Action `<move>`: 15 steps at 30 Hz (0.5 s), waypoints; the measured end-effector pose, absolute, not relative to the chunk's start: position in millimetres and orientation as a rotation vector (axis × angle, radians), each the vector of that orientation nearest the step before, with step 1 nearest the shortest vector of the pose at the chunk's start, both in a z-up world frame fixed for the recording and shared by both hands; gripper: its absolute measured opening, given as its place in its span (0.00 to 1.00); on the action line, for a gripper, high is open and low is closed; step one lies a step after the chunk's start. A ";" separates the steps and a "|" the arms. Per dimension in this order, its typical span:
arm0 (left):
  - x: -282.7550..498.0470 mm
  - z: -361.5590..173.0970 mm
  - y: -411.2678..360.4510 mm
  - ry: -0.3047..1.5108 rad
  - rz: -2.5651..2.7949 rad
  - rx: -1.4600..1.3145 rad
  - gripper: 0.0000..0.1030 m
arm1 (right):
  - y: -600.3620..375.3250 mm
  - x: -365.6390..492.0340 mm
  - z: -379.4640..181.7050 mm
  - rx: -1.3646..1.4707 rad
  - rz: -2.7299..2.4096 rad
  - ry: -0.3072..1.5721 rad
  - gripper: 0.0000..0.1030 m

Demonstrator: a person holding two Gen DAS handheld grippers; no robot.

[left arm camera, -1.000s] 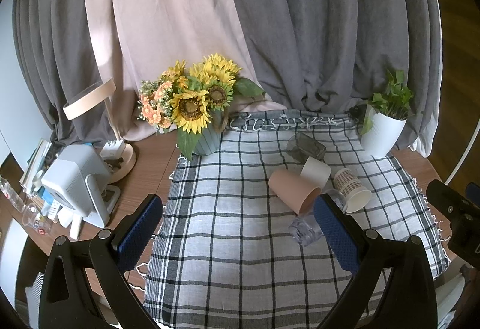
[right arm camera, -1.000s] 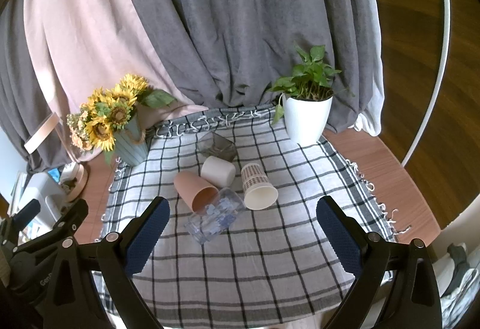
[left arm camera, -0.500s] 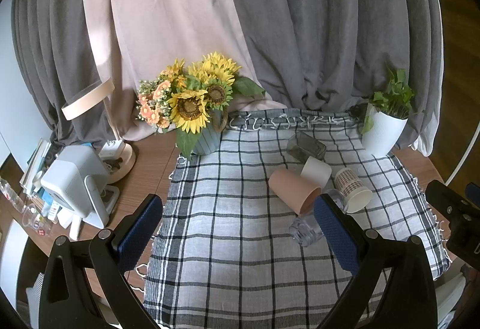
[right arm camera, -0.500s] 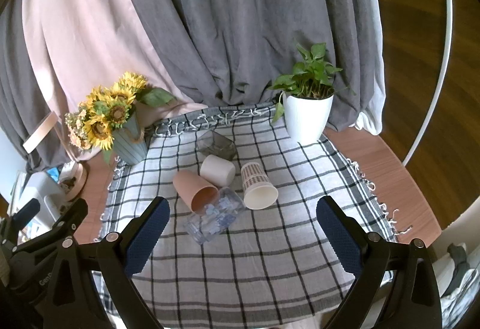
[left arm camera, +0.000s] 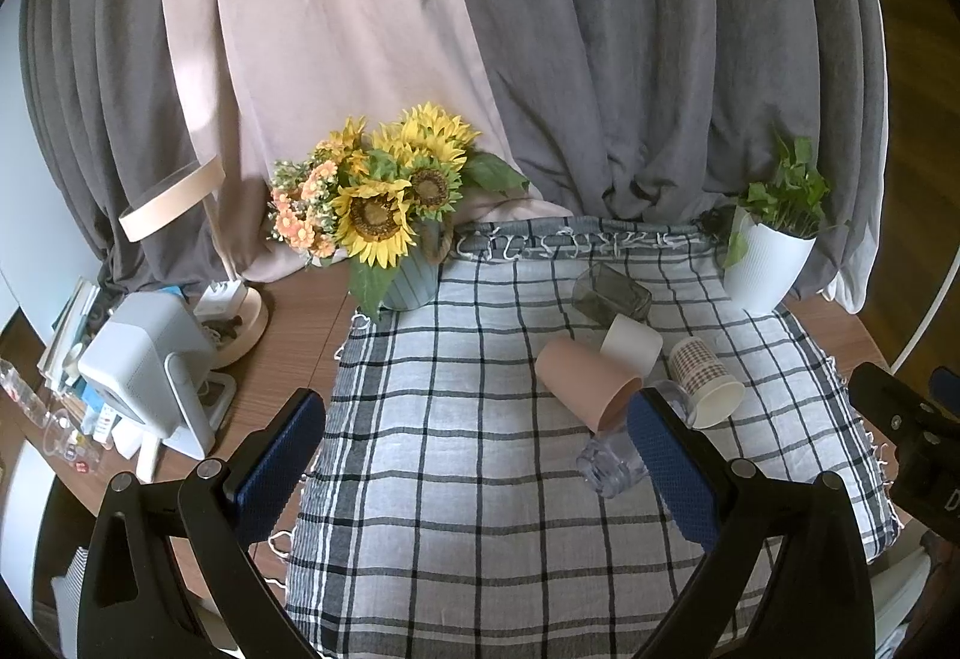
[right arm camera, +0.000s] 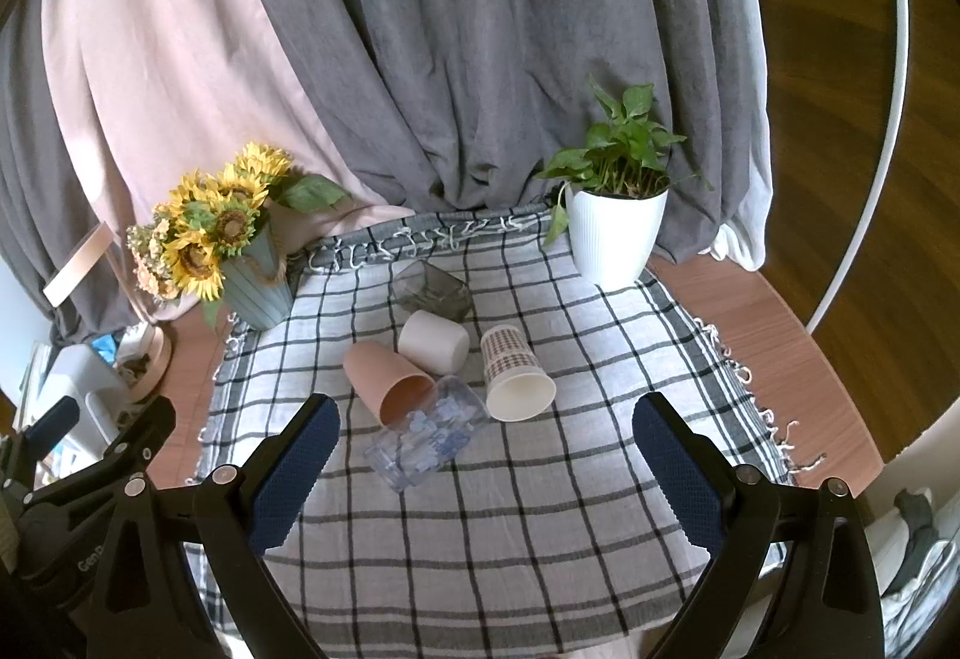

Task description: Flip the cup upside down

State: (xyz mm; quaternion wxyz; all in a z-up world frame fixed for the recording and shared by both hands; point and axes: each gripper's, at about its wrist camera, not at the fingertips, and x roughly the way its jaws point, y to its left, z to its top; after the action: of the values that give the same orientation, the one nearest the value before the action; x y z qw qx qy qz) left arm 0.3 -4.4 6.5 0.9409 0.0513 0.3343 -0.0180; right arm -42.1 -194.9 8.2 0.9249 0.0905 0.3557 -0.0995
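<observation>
Right wrist view shows five cups lying on their sides in a huddle mid-cloth (right arm camera: 540,539): pink cup (right arm camera: 387,380), white cup (right arm camera: 433,341), checked cup (right arm camera: 516,374), clear cup (right arm camera: 429,431), grey glass (right arm camera: 432,290). Both the right gripper (right arm camera: 486,473) and left gripper (left arm camera: 477,470) hang above the near edge, jaws wide, holding nothing. I'd say it's the approach; next, pick one cup, likely the outlying checked one, and close across its wall.
</observation>
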 end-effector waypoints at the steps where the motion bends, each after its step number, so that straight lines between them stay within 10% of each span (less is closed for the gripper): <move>1: 0.5 6.2 -4.1 0.683 -0.038 0.104 1.00 | -193.8 -42.3 8.5 0.186 -0.204 0.730 0.96; 15: 4.3 -1.3 -8.8 0.699 -0.037 0.104 1.00 | -195.7 -32.3 1.9 0.186 -0.201 0.739 0.96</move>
State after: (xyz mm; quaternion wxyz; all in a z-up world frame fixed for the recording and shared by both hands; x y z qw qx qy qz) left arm 4.3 -8.8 -1.3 0.9381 0.0508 0.3420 -0.0182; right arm -32.3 -195.7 1.9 0.9234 0.0908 0.3600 -0.0979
